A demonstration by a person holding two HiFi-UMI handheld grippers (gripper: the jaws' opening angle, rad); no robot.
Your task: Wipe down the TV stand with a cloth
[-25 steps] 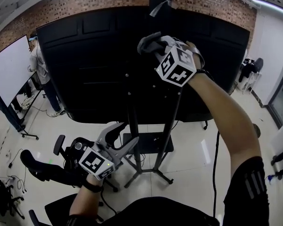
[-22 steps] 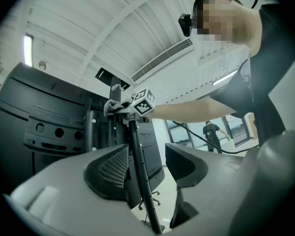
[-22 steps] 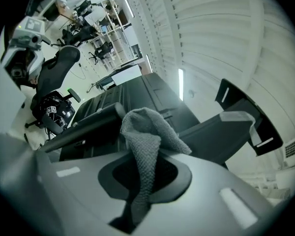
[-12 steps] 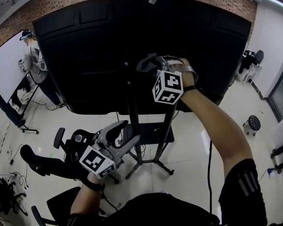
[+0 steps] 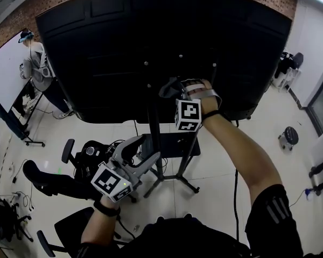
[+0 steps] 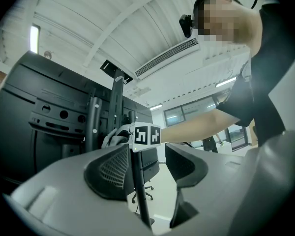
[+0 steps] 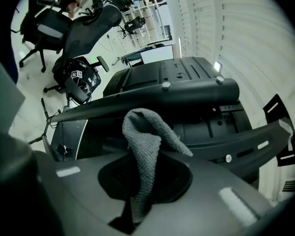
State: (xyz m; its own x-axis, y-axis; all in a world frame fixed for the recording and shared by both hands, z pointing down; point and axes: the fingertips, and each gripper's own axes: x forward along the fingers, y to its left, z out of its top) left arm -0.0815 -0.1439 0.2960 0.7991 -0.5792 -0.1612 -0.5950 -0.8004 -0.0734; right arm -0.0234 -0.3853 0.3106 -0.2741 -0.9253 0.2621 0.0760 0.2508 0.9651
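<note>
- Lower on the TV stand (image 5: 152, 133) than a second ago, the right gripper (image 5: 176, 90) holds the grey cloth (image 5: 168, 88) at an upright post in the head view. The left gripper (image 5: 141, 153) hangs low, apart from the stand.
- Left gripper view: the jaws stand apart, gripping nothing, and a stand post shows beyond the gap.
- Right gripper view: the jaws clamp the cloth, its free end flopping just beside a black stand bar (image 7: 152, 101).

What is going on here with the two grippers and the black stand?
A person works with a gripper in each hand. The right gripper is shut on a grey cloth, held up by the upright post of the TV stand, at the back of the TV. The left gripper hangs lower, jaws apart and empty.
</note>
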